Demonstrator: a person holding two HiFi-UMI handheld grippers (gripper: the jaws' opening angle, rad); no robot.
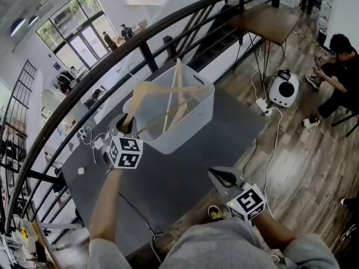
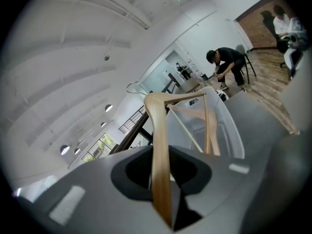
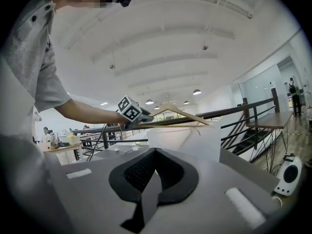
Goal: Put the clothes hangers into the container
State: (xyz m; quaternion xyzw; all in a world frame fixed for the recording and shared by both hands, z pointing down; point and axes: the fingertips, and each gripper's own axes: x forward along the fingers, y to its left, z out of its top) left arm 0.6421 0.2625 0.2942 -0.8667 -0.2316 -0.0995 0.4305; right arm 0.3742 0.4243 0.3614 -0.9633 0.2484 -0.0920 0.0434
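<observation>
The head view looks steeply down on the container (image 1: pixel 189 125), which both gripper views face from nearby.

The container (image 1: pixel 193 130) sits on the tabletop (image 1: pixel 168 189) toward its far edge, with the railing (image 1: pixel 146 49) just behind. The left tool (image 1: pixel 128 125) is at the container's left rim with a hanger (image 1: pixel 147 87) between its jaws; that hanger reaches across above the opening. A second hanger (image 1: pixel 178 77) stands inside, seemingly leaning on the far wall. The right tool (image 1: pixel 221 178) is at the tabletop's near right edge, well apart from the container. Right of the tabletop, a power strip (image 1: pixel 262 104) lies on the floor.
</observation>
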